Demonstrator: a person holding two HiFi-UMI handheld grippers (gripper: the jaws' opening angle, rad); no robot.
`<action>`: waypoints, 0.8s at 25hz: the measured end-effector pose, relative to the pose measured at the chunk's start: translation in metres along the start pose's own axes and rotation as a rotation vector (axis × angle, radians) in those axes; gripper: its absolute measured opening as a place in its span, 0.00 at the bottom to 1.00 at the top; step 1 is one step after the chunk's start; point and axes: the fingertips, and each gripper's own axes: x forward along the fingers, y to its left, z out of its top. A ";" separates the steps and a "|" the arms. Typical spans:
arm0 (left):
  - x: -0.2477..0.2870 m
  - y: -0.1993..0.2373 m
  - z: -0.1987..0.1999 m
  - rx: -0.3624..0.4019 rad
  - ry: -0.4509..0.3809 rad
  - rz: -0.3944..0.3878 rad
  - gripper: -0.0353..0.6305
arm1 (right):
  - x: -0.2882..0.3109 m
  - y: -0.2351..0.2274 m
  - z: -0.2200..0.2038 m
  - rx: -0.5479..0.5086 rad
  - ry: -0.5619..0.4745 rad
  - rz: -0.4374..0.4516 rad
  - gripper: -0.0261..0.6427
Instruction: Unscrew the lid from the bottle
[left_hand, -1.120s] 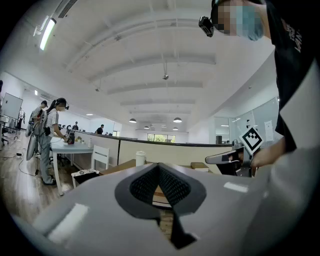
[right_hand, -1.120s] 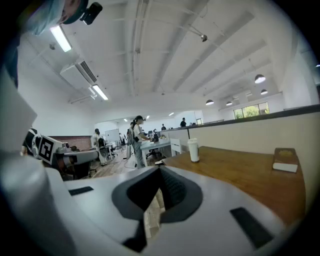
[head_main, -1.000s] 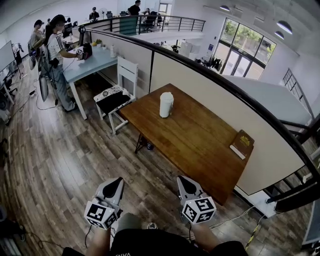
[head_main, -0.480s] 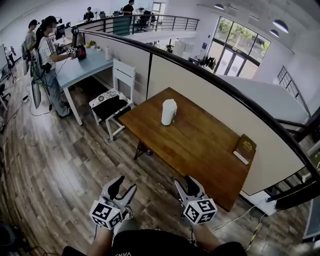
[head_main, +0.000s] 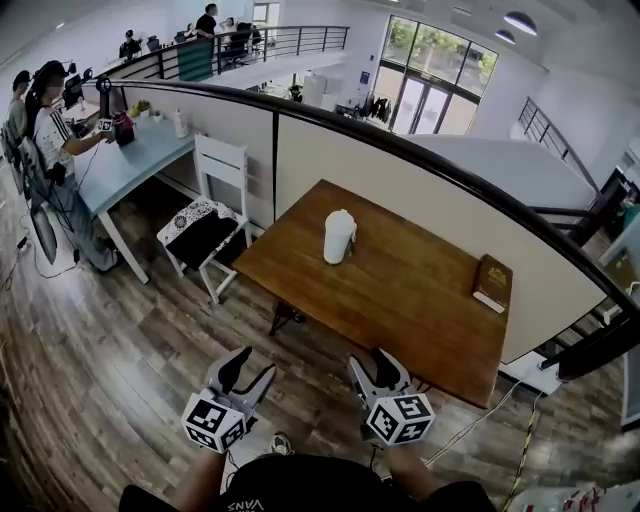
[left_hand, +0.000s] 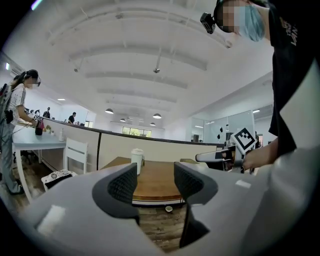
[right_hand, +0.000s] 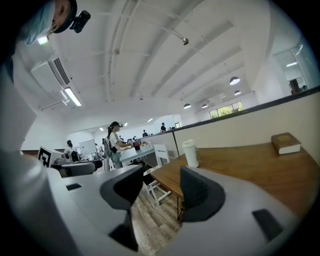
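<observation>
A white bottle with a white lid stands upright on the wooden table, towards its far left side. Both grippers hang low over the floor, short of the table's near edge and well away from the bottle. My left gripper is open and empty; its jaws have just been opening. My right gripper is also open and empty, its jaws likewise just opening. In the left gripper view the bottle shows far off, beyond the left gripper. In the right gripper view the bottle shows beyond the right gripper.
A brown book lies at the table's far right. A white chair stands left of the table by a blue desk, where a person stands. A partition wall with a black rail runs behind the table.
Both grippers' jaws were shut a second ago and now stand open. Both grippers have come forward towards the table, and the head view has shifted so the table sits more central.
</observation>
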 end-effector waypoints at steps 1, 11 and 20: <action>0.002 0.008 0.000 0.005 0.006 -0.019 0.38 | 0.005 0.002 0.000 0.005 -0.004 -0.018 0.33; 0.021 0.057 -0.010 -0.035 0.032 -0.090 0.38 | 0.040 0.008 -0.005 0.022 0.012 -0.124 0.33; 0.046 0.091 -0.017 -0.051 0.056 -0.079 0.38 | 0.089 -0.008 -0.002 0.023 0.048 -0.118 0.33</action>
